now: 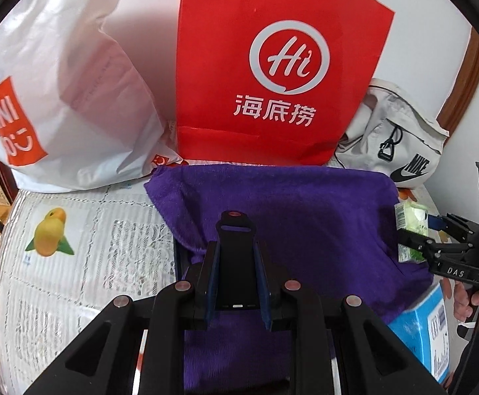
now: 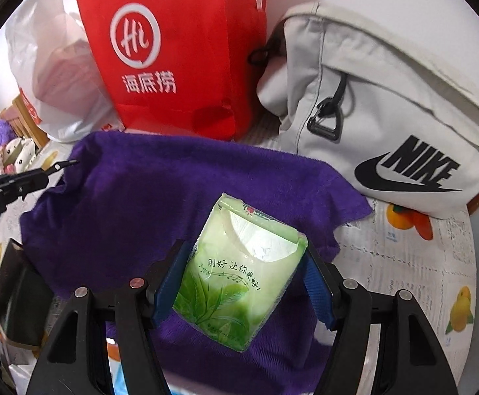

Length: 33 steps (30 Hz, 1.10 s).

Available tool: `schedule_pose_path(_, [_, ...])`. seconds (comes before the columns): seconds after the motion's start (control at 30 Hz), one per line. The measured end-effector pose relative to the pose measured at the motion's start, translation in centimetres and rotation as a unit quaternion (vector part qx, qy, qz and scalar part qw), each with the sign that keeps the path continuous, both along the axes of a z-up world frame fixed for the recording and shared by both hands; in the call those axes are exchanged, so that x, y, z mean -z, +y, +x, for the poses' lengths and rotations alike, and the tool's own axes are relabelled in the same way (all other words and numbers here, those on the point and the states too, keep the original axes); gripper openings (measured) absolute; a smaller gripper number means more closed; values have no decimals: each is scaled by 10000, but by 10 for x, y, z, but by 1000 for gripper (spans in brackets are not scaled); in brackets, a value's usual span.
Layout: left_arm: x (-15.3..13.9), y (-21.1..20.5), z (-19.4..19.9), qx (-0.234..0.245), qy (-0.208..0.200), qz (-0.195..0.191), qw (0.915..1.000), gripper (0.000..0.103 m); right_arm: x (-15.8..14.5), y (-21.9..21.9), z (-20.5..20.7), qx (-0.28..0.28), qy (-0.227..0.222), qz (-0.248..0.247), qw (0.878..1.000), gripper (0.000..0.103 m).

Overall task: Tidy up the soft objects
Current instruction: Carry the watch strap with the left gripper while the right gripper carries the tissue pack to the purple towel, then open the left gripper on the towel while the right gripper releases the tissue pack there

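A purple towel lies spread over the table. My left gripper hangs over its near left part, shut on a thin flat black piece with a slot and a red dot. That gripper enters the right wrist view from the left, with the thin piece sticking out past the towel's edge. My right gripper is shut on a green pack of tissues and holds it above the towel. Gripper and pack also show at the right of the left wrist view.
Along the wall behind the towel stand a red bag, a white plastic bag and a grey Nike bag. A blue box pokes out under the towel's right edge. A dark flat item lies at the left. A fruit-print cloth covers the table.
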State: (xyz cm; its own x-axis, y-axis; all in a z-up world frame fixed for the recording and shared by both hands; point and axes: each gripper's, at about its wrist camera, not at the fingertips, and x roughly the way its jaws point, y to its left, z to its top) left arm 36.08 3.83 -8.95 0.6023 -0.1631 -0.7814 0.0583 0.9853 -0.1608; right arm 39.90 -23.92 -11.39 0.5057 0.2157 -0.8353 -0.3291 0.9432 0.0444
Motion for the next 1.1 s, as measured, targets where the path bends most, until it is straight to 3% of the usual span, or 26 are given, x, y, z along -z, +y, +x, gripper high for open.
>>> schedule_pose_path(0.53, [17,-9,36,6,279,26,9996,20,24,-8,26,-97,344,8,9994,67])
schedule_pose_path(0.73, [18,-11,34,23,400,-10,9992,21,23,-4,24,-167,317,-139,9993,74])
schedule_pose_path(0.8, [14,-12,30,58,397,4,9992,36,20,-1,21,-205,273,-131,9993,80])
schedule_pose_path(0.87, [9,-12,23,12,314,62,9995,43,15,-1,17,-168,194,-141,9996,82])
schedule_pose_path(1.1, [-14,-3,-10,-139,166,139,9997,46,-14,-5,-14,78,-29,110,9999,82])
